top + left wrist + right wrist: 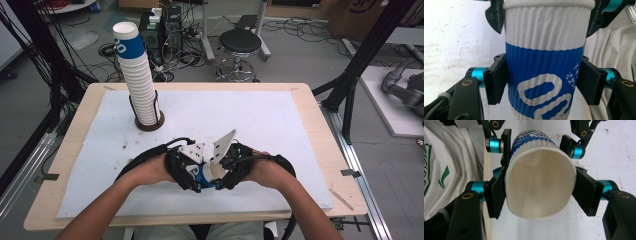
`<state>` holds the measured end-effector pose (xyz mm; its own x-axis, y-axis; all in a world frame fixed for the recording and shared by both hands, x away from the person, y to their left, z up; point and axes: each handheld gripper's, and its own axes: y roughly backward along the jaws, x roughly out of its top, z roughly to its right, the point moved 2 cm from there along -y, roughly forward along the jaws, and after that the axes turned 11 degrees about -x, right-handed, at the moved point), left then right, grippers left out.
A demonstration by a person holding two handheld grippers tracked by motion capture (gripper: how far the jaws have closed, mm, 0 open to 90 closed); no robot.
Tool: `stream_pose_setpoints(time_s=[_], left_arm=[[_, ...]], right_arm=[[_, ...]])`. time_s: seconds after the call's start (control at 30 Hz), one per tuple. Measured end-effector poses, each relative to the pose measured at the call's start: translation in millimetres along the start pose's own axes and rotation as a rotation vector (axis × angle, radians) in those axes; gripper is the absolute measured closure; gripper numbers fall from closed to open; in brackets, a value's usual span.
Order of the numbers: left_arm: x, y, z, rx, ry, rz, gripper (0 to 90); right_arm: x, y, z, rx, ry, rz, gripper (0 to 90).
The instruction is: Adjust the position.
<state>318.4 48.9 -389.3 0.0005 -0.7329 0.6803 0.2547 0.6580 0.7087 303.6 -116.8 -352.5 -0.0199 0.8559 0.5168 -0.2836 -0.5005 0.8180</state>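
both grippers pinch one paper cup (544, 62): left gripper (186, 167) jaws on the blue band, right gripper (231, 167) jaws at the rim. squeeze gently, pull straight apart.

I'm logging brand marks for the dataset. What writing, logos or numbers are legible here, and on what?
Paper cup, held by both the left gripper and the right gripper: small white characters run along its blue band, too small to read; a white loop logo, no letters.
Cup stack: a white mark on the top cup's blue band, too blurred to read.
Shirt: green marks, cut off, not readable.
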Motion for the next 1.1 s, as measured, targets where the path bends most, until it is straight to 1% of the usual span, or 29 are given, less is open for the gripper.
stream_pose_setpoints(time_s=[0.03, 0.1, 0.13, 0.17, 0.2, 0.23, 0.27, 0.37, 0.4, 0.43, 0.47, 0.5, 0.53, 0.57, 0.6, 0.63, 0.67, 0.7, 0.73, 0.77, 0.8, 0.83, 0.87, 0.9, 0.93, 0.97, 1.0, 1.03, 1.1], left_arm=[[-0.8, 0.9, 0.4, 0.002, -0.001, 0.007, 31.8], [-2.9, 1.8, 0.5, 0.013, -0.009, 0.053, 31.1], [-5.1, 4.3, 0.8, 0.020, -0.006, 0.099, 30.5], [-5.1, 4.3, 0.8, 0.020, -0.006, 0.099, 30.4], [-6.3, 5.3, 1.0, 0.022, -0.005, 0.123, 30.3], [-7.6, 6.4, 0.8, 0.027, -0.004, 0.141, 30.3], [-9.6, 7.9, 0.4, 0.030, -0.003, 0.160, 30.1], [-14.3, 10.9, -0.2, 0.039, 0.005, 0.219, 30.0], [-18.0, 13.2, -0.8, 0.050, 0.013, 0.274, 29.8], [-18.0, 13.2, -0.8, 0.050, 0.013, 0.274, 29.8], [-21.9, 15.2, -1.6, 0.059, 0.026, 0.318, 29.8], [-21.9, 15.2, -1.6, 0.059, 0.026, 0.318, 29.7], [-26.4, 17.1, -2.6, 0.077, 0.036, 0.354, 29.7], [-26.4, 17.1, -2.6, 0.077, 0.036, 0.354, 29.7], [-31.3, 18.9, -3.6, 0.101, 0.047, 0.397, 29.7], [-31.3, 18.9, -3.6, 0.101, 0.047, 0.397, 29.7], [-34.0, 19.8, -4.1, 0.113, 0.054, 0.419, 29.7], [-37.2, 21.4, -4.7, 0.126, 0.056, 0.436, 29.8], [-40.3, 22.8, -5.2, 0.143, 0.061, 0.463, 29.8], [-43.6, 24.7, -5.7, 0.157, 0.066, 0.487, 29.7], [-46.8, 26.5, -6.0, 0.173, 0.072, 0.521, 29.8], [-49.9, 28.7, -6.0, 0.189, 0.076, 0.550, 29.8], [-53.0, 31.1, -6.1, 0.203, 0.075, 0.575, 29.8], [-56.1, 33.2, -5.8, 0.212, 0.077, 0.600, 29.8], [-58.7, 35.1, -5.6, 0.222, 0.079, 0.622, 29.8], [-61.9, 37.2, -5.1, 0.240, 0.079, 0.636, 29.7], [-64.1, 38.7, -4.8, 0.244, 0.082, 0.651, 29.7], [-65.6, 39.6, -4.6, 0.248, 0.083, 0.662, 29.7], [-69.1, 41.9, -3.4, 0.265, 0.080, 0.682, 29.7]], right_arm=[[0.0, 0.0, 0.0, 0.000, 0.000, 0.000, 33.2], [-1.0, 3.6, 1.0, -0.008, -0.030, 0.027, 29.5], [-1.5, 4.9, 1.9, -0.013, -0.044, 0.054, 27.7], [-1.5, 4.9, 1.9, -0.013, -0.044, 0.054, 27.7], [-2.7, 8.5, 5.1, -0.009, -0.097, 0.108, 23.8], [-2.7, 8.5, 5.1, -0.009, -0.097, 0.108, 23.8], [-3.2, 10.5, 6.5, -0.010, -0.118, 0.137, 21.6], [-4.5, 17.3, 10.1, -0.008, -0.169, 0.217, 21.0], [-6.0, 22.7, 12.2, -0.012, -0.204, 0.274, 20.8], [-6.0, 22.7, 12.2, -0.012, -0.204, 0.274, 20.8], [-8.6, 27.7, 14.5, -0.026, -0.234, 0.326, 20.8], [-10.2, 30.1, 15.9, -0.037, -0.250, 0.348, 20.8], [-12.1, 32.4, 17.2, -0.050, -0.268, 0.368, 20.8], [-14.3, 34.7, 18.5, -0.064, -0.287, 0.388, 20.8], [-16.8, 36.9, 19.8, -0.075, -0.306, 0.405, 20.8], [-16.8, 36.9, 19.8, -0.075, -0.306, 0.405, 20.8], [-19.4, 39.2, 20.8, -0.091, -0.324, 0.422, 20.7], [-25.3, 43.2, 22.4, -0.121, -0.364, 0.451, 20.6], [-25.3, 43.2, 22.4, -0.121, -0.364, 0.451, 20.6], [-28.6, 44.7, 23.2, -0.133, -0.379, 0.469, 20.7], [-35.9, 46.9, 24.2, -0.173, -0.407, 0.478, 20.7], [-35.9, 46.9, 24.2, -0.173, -0.407, 0.478, 20.7], [-43.7, 47.0, 24.6, -0.208, -0.436, 0.474, 20.6], [-43.7, 47.0, 24.6, -0.208, -0.436, 0.474, 20.6], [-48.0, 46.3, 24.4, -0.221, -0.453, 0.476, 20.6], [-52.3, 45.2, 24.2, -0.231, -0.467, 0.476, 20.6], [-61.8, 41.5, 23.2, -0.259, -0.493, 0.470, 20.7], [-61.8, 41.5, 23.2, -0.259, -0.493, 0.470, 20.7], [-69.2, 38.0, 22.1, -0.274, -0.514, 0.461, 20.6]])
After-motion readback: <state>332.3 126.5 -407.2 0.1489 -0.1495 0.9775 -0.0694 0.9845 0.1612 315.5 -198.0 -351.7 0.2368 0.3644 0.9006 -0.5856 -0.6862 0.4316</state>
